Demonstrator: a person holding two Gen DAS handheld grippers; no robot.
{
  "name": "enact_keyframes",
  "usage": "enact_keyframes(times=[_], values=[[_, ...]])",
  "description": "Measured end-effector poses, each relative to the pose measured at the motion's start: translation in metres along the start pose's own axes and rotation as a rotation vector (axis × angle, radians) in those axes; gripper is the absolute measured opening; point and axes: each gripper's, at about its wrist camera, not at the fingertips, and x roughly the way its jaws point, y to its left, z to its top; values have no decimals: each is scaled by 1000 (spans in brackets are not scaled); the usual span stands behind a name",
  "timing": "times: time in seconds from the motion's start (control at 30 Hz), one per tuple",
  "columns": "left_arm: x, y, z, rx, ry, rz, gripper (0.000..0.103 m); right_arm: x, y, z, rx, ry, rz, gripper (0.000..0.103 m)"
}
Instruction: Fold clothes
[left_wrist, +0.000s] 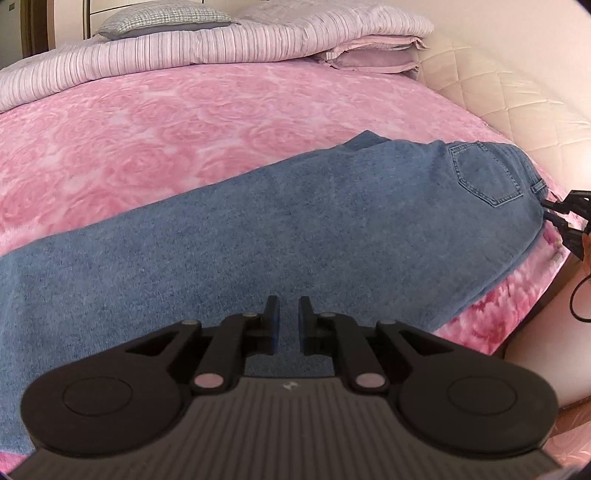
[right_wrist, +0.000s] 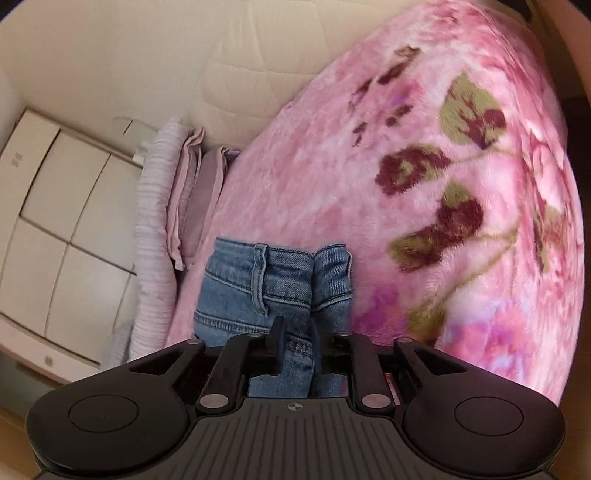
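A: What's around the jeans (left_wrist: 258, 229)?
B: They lie along the pink blanket (left_wrist: 147, 122) near the bed's edge; folded bedding (left_wrist: 373, 51) sits well apart, a padded headboard (left_wrist: 480, 85) beyond.
A: The claws?
B: Left claw (left_wrist: 289, 314) over the denim, nearly closed, nothing gripped. Right claw (right_wrist: 295, 347) partly open, waistband (right_wrist: 280, 273) between.

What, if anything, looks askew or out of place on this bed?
The jeans lie slanted across the pink blanket, one edge spilling over the bed's side. At the waistband, denim is bunched between the right gripper fingers. Nothing looks damaged or spilled.
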Motion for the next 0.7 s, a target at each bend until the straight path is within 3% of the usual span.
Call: enact_keyframes(times=[0.07, 0.1, 0.33, 0.37, 0.4, 0.47, 0.6, 0.7], values=[[2, 1, 0, -12, 3, -2, 7, -1, -1, 1, 17, -4, 32, 42], [3, 2, 0, -17, 8, -4, 7, -3, -2, 1, 21, -12, 41, 45], [9, 2, 4, -17, 4, -13, 7, 9, -5, 6, 11, 6, 54, 45], [11, 2, 6, -19, 3, -15, 7, 12, -4, 6, 2, 21, 44, 35], [12, 2, 7, -22, 3, -17, 7, 15, -3, 6, -8, 36, 34, 12], [13, 2, 9, -20, 1, -20, 7, 15, 4, 6, -53, 41, 19, 7], [17, 3, 9, -13, 7, -17, 7, -18, 32, -1, -225, -29, 11, 5], [23, 4, 9, -12, 20, -14, 7, -7, 20, -9, -236, -10, -109, 5]])
